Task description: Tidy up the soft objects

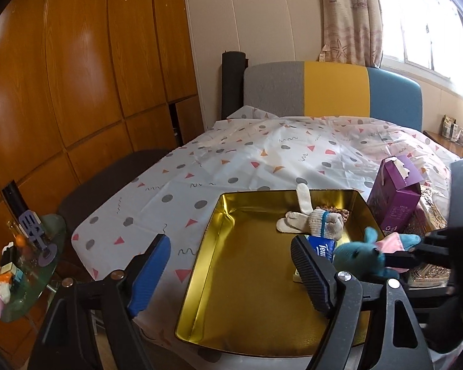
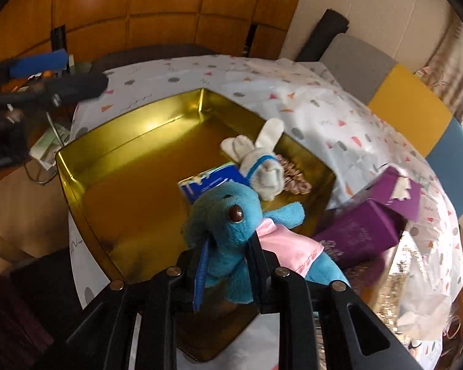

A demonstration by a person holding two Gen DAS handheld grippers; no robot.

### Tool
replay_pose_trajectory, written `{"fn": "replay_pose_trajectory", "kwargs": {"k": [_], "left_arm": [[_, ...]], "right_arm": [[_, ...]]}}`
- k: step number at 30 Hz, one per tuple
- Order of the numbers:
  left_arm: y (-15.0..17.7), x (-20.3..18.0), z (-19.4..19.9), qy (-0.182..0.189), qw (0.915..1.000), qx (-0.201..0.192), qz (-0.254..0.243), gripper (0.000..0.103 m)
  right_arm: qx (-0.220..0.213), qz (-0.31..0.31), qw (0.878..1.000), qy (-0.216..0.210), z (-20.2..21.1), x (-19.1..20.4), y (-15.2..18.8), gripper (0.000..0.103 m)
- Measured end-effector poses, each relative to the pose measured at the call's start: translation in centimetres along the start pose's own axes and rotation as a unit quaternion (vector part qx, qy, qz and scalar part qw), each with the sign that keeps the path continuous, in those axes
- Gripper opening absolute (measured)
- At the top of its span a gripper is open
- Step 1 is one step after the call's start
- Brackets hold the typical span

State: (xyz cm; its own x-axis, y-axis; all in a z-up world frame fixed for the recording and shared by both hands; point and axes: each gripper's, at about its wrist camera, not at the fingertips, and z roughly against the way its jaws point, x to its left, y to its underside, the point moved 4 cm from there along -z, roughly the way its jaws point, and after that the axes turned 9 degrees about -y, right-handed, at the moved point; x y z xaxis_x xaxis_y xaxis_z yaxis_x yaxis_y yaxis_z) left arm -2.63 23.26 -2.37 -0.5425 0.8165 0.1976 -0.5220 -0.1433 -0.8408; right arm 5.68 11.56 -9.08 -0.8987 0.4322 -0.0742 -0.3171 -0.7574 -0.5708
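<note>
A gold tin tray [image 1: 247, 265] [image 2: 132, 191] sits on the patterned cloth. Its far right corner holds a white knit glove [image 1: 311, 219] [image 2: 262, 166], a brown scrunchie [image 1: 339, 211] [image 2: 293, 178] and a blue tissue pack [image 1: 322, 245] [image 2: 213, 182]. My right gripper [image 2: 228, 240] [image 1: 392, 254] is shut on a blue plush toy in a pink dress [image 2: 228, 212] [image 1: 358, 254], which hangs above the tray's right side. My left gripper [image 1: 228, 243] [image 2: 86, 69] stands open and empty over the tray's near left part.
A purple box [image 1: 398, 197] [image 2: 361, 228] stands just right of the tray, with a glittery gold item [image 1: 432, 271] beside it. A round glass side table [image 1: 24, 265] full of small items is at the left. A grey, yellow and blue backrest [image 1: 333, 89] lies beyond.
</note>
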Motion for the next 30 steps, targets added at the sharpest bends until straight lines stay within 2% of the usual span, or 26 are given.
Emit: {"fn": "replay_pose_trajectory", "kwargs": {"k": [13, 20, 30], "left_arm": [[0.2, 0.4, 0.5, -0.013, 0.9999, -0.008, -0.006, 0.083], [0.2, 0.3, 0.8, -0.012, 0.9998, -0.013, -0.012, 0.085], [0.0, -0.5, 1.6, -0.009, 0.9995, -0.021, -0.022, 0.086]], "right_arm": [[-0.005, -0.045, 0.999, -0.019, -1.3, -0.7, -0.3, 0.033], [-0.024, -0.072, 0.997, -0.026, -0.3, -1.3, -0.3, 0.039], [-0.065, -0.102, 0.993, -0.015, 2.8, -2.8, 0.1, 0.039]]}}
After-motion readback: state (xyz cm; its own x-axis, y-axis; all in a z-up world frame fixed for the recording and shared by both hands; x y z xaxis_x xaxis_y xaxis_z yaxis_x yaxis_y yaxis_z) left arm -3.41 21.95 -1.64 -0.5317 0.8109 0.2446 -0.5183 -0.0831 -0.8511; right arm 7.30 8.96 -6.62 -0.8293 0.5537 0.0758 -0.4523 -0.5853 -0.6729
